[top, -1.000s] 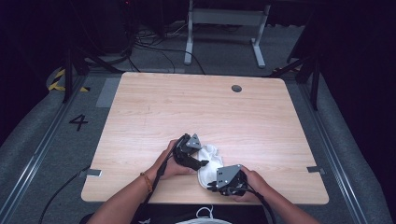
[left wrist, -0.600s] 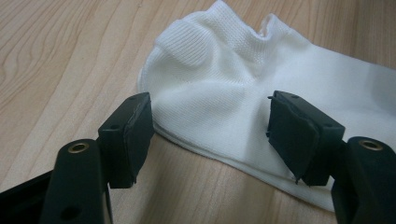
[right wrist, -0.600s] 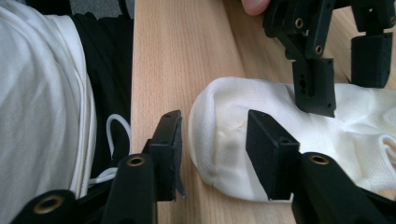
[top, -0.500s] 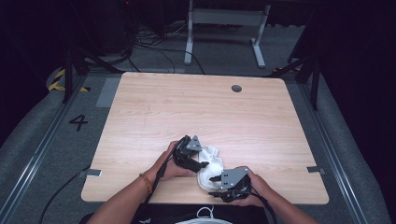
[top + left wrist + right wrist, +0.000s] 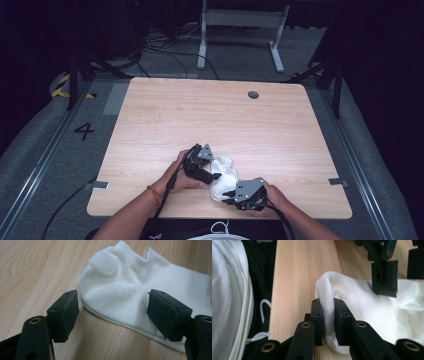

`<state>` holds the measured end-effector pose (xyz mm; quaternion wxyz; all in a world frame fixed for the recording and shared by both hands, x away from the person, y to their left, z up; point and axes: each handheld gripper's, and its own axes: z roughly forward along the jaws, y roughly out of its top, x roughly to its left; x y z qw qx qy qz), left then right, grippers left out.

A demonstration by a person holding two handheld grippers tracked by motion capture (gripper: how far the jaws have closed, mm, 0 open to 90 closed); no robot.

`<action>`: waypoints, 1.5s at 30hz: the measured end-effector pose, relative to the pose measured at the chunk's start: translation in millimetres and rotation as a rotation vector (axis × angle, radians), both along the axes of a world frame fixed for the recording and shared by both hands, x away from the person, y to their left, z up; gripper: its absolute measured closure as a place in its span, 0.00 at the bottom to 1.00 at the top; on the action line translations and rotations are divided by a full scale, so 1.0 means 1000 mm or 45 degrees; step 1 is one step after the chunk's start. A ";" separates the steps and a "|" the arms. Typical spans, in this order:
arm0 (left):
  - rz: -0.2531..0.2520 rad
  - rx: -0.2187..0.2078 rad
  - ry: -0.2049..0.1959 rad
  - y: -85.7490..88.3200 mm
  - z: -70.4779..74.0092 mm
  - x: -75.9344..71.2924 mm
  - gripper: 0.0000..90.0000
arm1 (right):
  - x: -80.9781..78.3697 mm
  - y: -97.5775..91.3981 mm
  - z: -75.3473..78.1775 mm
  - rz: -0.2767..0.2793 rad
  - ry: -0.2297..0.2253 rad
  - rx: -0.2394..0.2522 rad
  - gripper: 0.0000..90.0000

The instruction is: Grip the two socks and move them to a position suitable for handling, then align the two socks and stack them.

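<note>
Right gripper (image 5: 328,315) jaws, just closing, pinch the white sock's (image 5: 222,176) near edge on the surface (image 5: 210,115); left gripper (image 5: 112,312) jaws, just opening, straddle its far end, nothing gripped.

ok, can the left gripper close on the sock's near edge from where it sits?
Probably yes. The left gripper stands open with the white sock lying flat between its pads and nothing in the gap. The right gripper already pinches another fold of the sock, away from that edge.
</note>
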<state>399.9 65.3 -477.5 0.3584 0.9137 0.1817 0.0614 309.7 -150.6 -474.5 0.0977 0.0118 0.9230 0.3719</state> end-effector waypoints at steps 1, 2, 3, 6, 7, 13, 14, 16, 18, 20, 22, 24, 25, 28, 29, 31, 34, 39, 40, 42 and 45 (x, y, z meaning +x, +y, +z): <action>0.006 0.007 0.002 0.001 0.000 0.000 0.28 | 0.000 0.000 0.000 -0.004 0.002 -0.003 0.90; 0.016 0.006 0.004 0.003 0.000 0.000 0.28 | 0.000 -0.001 0.000 -0.004 0.002 -0.004 0.90; 0.016 0.010 -0.001 0.004 0.001 0.000 0.28 | 0.001 -0.001 0.001 -0.006 0.005 -0.004 0.91; 0.022 0.010 -0.006 0.007 0.002 0.001 0.28 | 0.001 -0.002 0.003 -0.007 0.013 -0.019 0.92; 0.017 0.018 0.002 0.008 0.002 0.001 0.28 | 0.001 -0.003 0.003 -0.007 0.018 -0.020 0.92; 0.004 0.007 0.009 0.007 0.000 0.000 0.28 | 0.001 -0.005 0.008 -0.003 0.014 -0.025 0.92; -0.001 0.002 0.009 0.007 -0.001 0.000 0.28 | 0.000 -0.005 0.009 0.000 0.011 -0.024 0.92; 0.002 -0.027 0.021 0.007 -0.003 -0.001 0.28 | -0.001 -0.005 0.010 0.006 0.013 -0.029 0.92; -0.006 -0.037 0.009 0.007 -0.004 -0.001 0.27 | -0.002 -0.004 0.011 0.015 0.018 -0.032 0.92; -0.007 -0.034 0.013 0.007 -0.004 -0.001 0.27 | -0.002 -0.003 0.011 0.022 0.015 -0.036 0.92; -0.017 -0.041 0.011 0.007 -0.005 0.000 0.27 | -0.003 -0.003 0.012 0.022 0.020 -0.038 0.92; -0.020 -0.040 0.010 0.007 -0.004 0.000 0.27 | -0.003 -0.004 0.012 0.018 0.025 -0.033 0.92; -0.022 -0.039 0.011 0.007 -0.004 0.000 0.27 | -0.003 -0.004 0.013 0.017 0.025 -0.031 0.92; -0.023 -0.039 0.010 0.007 -0.005 0.000 0.26 | -0.003 -0.004 0.013 0.015 0.024 -0.030 0.92; -0.021 -0.042 0.011 0.007 -0.005 0.000 0.26 | -0.003 -0.004 0.013 0.014 0.024 -0.031 0.92; -0.020 -0.044 0.013 0.006 -0.005 0.000 0.27 | -0.003 -0.004 0.014 0.016 0.020 -0.029 0.92; -0.021 -0.045 0.015 0.006 -0.005 0.000 0.26 | -0.002 -0.005 0.015 0.013 0.028 -0.024 0.92; -0.028 -0.040 0.014 0.007 -0.004 0.001 0.26 | -0.001 -0.005 0.015 0.014 0.029 -0.027 0.92; -0.017 -0.047 0.018 0.007 -0.005 0.001 0.26 | -0.001 -0.006 0.015 0.013 0.031 -0.027 0.92; -0.015 -0.041 0.025 0.007 -0.004 0.001 0.26 | -0.001 -0.006 0.015 0.011 0.033 -0.028 0.92; 0.000 -0.035 0.035 0.009 0.000 0.002 0.26 | -0.002 -0.009 0.017 -0.004 0.027 -0.024 0.92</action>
